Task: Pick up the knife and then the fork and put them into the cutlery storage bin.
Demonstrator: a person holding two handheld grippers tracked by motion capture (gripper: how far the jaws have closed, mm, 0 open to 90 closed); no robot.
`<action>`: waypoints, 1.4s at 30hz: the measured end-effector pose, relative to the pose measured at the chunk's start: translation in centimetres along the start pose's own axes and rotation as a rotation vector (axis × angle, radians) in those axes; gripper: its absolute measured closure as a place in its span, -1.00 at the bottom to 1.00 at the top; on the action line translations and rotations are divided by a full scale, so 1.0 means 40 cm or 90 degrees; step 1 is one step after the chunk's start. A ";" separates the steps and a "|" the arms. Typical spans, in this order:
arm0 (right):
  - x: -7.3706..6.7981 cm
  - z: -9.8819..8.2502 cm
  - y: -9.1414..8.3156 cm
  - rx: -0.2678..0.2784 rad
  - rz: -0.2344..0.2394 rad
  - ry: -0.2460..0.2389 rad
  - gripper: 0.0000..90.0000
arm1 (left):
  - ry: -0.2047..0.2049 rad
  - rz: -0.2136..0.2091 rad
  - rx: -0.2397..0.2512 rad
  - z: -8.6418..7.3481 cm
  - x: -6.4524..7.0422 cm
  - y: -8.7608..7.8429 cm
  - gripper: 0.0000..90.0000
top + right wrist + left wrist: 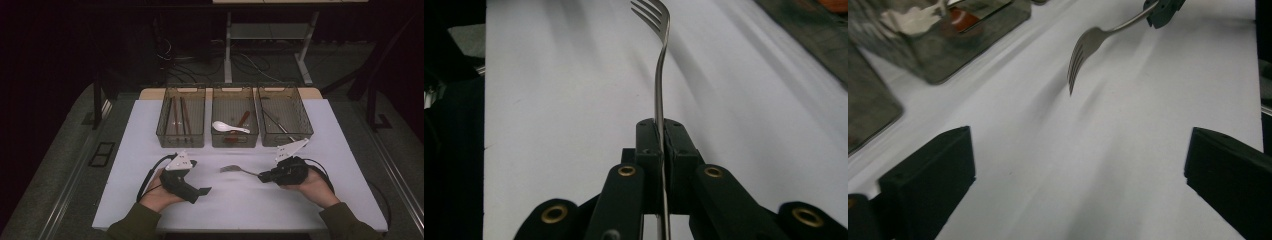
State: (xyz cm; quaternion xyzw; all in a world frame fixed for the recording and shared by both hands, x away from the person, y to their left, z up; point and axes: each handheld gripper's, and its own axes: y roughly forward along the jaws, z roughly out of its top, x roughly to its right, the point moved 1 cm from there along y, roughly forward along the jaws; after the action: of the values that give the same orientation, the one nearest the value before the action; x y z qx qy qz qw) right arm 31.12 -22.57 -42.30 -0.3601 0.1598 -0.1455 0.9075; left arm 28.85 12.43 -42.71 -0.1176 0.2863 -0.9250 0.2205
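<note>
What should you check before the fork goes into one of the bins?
1. Right tool shut on the fork handle: ok, the jaws pinch it tight.
2. Fork lifted off the white table: ok, in the left gripper view it hangs above its shadow.
3. Left tool let go and out of the way: ok, jaws wide apart with nothing between them.
4. Which bin takes forks: cannot tell; the left bin has chopsticks, the middle bin a white spoon, the right bin thin metal pieces too small to name.
5. Path to the bins free: ok, bare table lies between.
</note>
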 end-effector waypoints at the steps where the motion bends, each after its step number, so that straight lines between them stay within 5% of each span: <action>1: 0.002 0.000 -0.003 0.002 -0.002 0.003 0.93 | -0.011 0.002 0.004 -0.007 -0.004 -0.006 -1.00; 8: 0.015 -0.002 -0.029 0.026 -0.021 0.016 0.93 | -0.038 0.033 0.022 -0.052 -0.011 -0.038 -1.00; 23: 0.056 0.009 -0.097 0.066 -0.079 0.053 0.93 | -0.065 0.047 0.031 -0.085 -0.019 -0.048 -1.00; 42: 0.148 0.025 -0.202 0.147 -0.178 0.136 0.93 | -0.052 0.051 0.025 -0.088 -0.014 -0.047 -1.00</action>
State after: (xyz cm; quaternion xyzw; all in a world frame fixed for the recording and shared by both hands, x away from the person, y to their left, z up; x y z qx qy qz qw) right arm 35.70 -29.86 -37.03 -0.2552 0.1861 -0.3250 0.8914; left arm 27.48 15.75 -44.50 -0.1398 0.2635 -0.9152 0.2709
